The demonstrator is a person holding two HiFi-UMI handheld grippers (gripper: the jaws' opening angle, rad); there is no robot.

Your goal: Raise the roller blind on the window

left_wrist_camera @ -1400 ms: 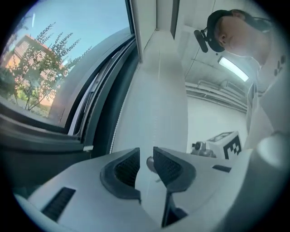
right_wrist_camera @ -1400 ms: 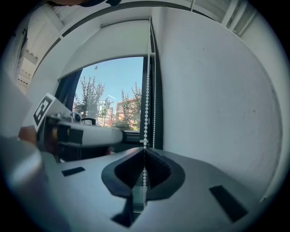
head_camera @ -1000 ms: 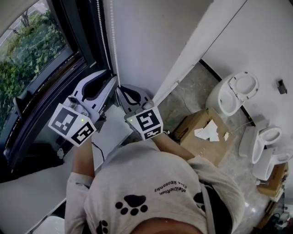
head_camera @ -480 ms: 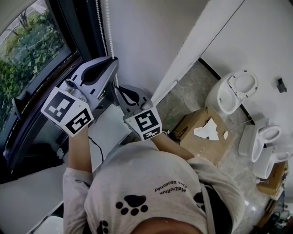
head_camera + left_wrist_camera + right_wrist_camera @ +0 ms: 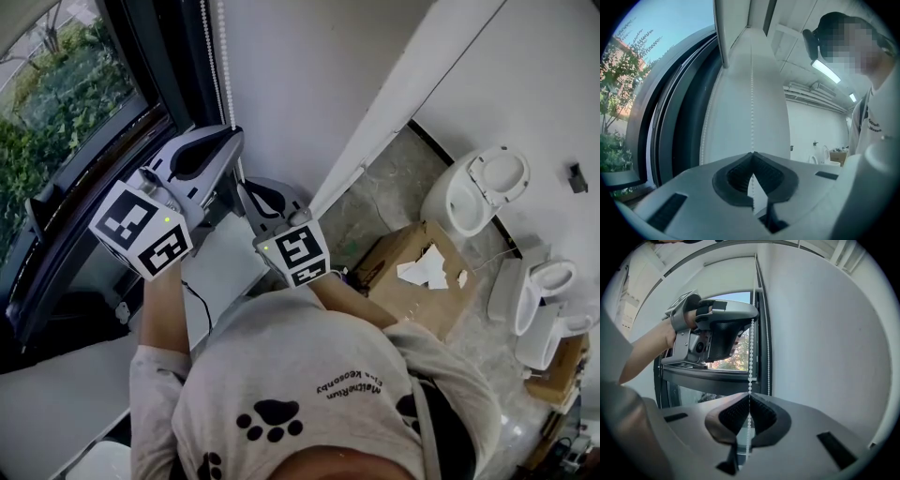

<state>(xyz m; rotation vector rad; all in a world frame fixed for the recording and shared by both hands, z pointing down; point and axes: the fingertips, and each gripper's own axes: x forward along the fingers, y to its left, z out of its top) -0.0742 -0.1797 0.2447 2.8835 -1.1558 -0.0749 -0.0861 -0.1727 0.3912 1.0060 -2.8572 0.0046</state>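
Observation:
The white bead chain [image 5: 226,66] hangs in two strands beside the window [image 5: 66,103]. My left gripper [image 5: 235,139] is the upper one. Its jaws have just been closing and are now shut on one strand of the bead chain [image 5: 751,93], which runs down into the left gripper's [image 5: 751,153] pads. My right gripper [image 5: 247,185] sits just below it, shut on the same strand of chain [image 5: 751,357], pinched where the right gripper's [image 5: 750,396] tips meet. The left gripper [image 5: 717,329] shows above in the right gripper view. The second strand [image 5: 768,333] hangs free by the dark frame.
A white wall [image 5: 309,75] rises right of the chain. A white sill [image 5: 225,272] with a black cable [image 5: 199,305] lies below the grippers. On the floor to the right are a cardboard box [image 5: 412,277] and white toilets [image 5: 478,192].
The left gripper has moved up and in towards the chain, and its jaws have gone from open to shut on the strand. The right gripper has kept still.

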